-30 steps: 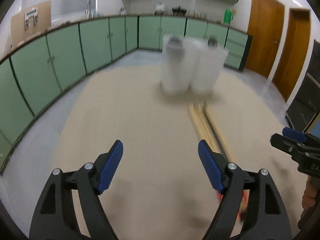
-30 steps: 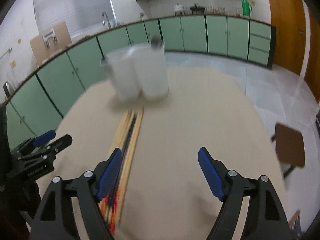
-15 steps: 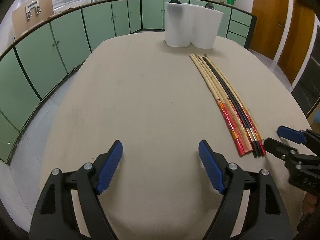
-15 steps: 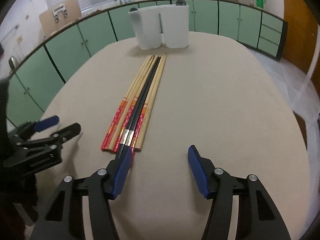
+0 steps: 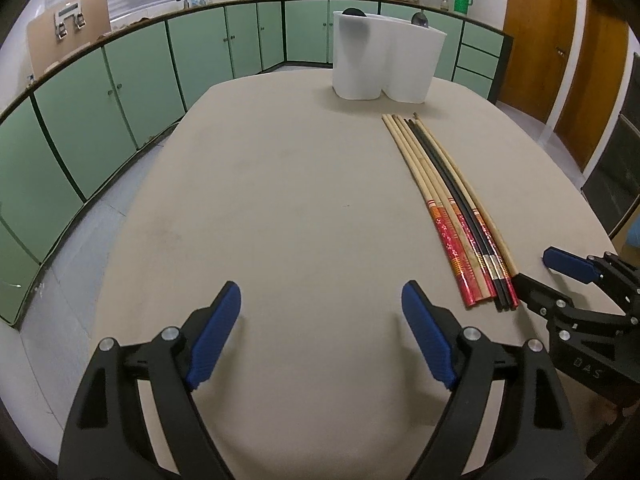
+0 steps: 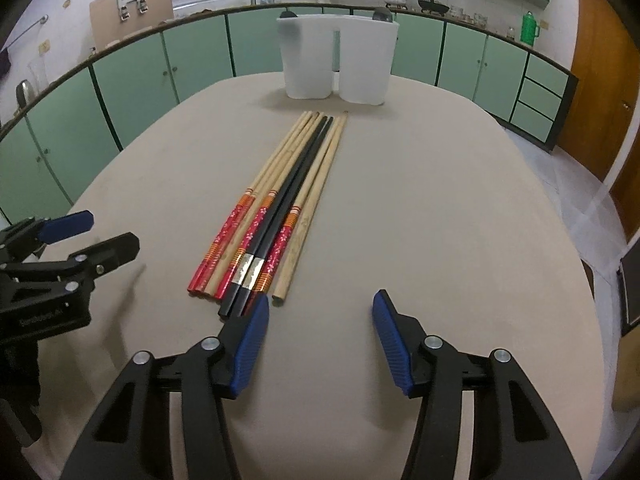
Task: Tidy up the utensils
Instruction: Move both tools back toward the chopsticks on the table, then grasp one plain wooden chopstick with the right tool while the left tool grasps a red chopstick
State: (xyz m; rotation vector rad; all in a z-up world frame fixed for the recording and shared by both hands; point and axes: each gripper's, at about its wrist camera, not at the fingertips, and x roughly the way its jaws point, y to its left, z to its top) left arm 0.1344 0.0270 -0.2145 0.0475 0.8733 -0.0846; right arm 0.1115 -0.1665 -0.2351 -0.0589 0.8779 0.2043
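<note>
Chopsticks [image 6: 276, 216] lie side by side in a neat bunch on the table [image 6: 440, 220], tips toward the far white holder [image 6: 338, 62], which I think is where they should go. Right gripper [image 6: 318, 338] hangs just behind their near ends with its jaws wide apart and empty, likely so it can slide in and pinch one. Left gripper [image 5: 320, 334] waits off to the left, also apart and holding nothing.

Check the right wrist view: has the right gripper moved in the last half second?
Yes. The right gripper has crept forward: its left fingertip now sits right beside the black chopsticks' near ends, and the white holder looks nearer.
</note>
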